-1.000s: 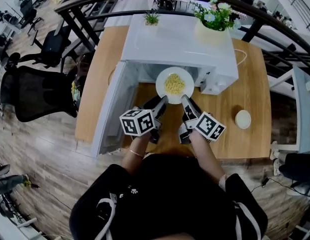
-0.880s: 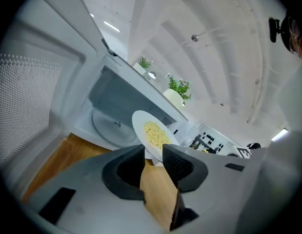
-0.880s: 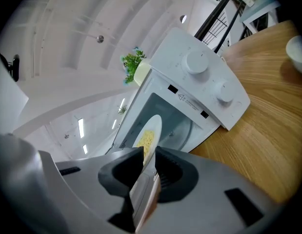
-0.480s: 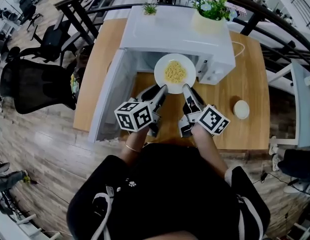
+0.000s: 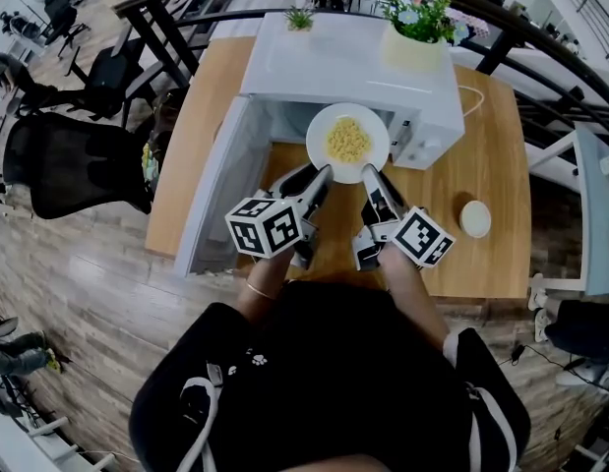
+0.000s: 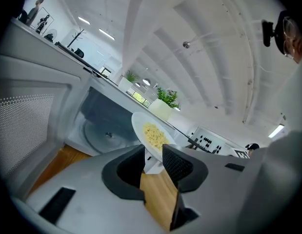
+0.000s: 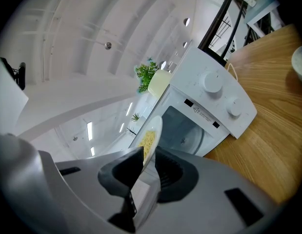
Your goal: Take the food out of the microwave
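Observation:
A white plate (image 5: 319,151) with yellow noodles (image 5: 348,140) hangs in the air in front of the open microwave (image 5: 343,67). My left gripper (image 5: 324,173) is shut on the plate's near left rim. The right gripper (image 5: 368,171) is shut on the near right rim. In the left gripper view the plate (image 6: 140,123) tilts away from my left gripper (image 6: 153,161), its edge caught between the dark pads, with the empty microwave cavity (image 6: 104,126) and its turntable behind. In the right gripper view the plate (image 7: 156,126) stands edge-on in my right gripper (image 7: 150,161).
The microwave door (image 5: 217,200) swings out to the left over the wooden table (image 5: 486,146). A small white bowl (image 5: 475,218) sits at the table's right. A potted plant (image 5: 414,42) and a little green plant (image 5: 300,16) stand on the microwave. A black chair (image 5: 73,170) is at left.
Both grippers have lifted the plate; it looks larger and sits a little higher in front of the microwave opening. The grip on both rims is unchanged.

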Demonstrator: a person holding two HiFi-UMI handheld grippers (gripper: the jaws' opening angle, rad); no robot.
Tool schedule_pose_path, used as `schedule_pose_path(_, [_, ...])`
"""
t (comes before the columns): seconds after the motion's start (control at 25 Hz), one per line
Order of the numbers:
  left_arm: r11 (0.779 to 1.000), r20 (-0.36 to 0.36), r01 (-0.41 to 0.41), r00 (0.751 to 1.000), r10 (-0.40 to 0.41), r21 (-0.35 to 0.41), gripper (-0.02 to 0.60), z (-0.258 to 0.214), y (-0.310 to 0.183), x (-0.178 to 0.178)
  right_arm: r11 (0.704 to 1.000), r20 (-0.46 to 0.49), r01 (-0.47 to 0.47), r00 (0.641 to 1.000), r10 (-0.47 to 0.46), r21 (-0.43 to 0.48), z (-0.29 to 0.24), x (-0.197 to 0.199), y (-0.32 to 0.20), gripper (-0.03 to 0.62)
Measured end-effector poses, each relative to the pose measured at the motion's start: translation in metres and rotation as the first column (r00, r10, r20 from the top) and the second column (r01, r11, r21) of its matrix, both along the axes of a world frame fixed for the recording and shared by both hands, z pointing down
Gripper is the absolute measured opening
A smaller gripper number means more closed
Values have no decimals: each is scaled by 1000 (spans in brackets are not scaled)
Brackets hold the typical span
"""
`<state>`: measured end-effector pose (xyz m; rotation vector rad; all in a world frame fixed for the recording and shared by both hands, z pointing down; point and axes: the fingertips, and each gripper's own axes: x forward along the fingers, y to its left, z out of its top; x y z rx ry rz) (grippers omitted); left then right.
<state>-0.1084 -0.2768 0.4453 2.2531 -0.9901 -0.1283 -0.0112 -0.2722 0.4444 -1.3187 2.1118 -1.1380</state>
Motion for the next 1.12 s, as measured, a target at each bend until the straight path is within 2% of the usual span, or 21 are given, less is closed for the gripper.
schedule_pose_path(1.12, [1000,18,-2,1000,2,-16,112,8,-5,4,1000,13,0,1000,1,-20,8,3,-5,71])
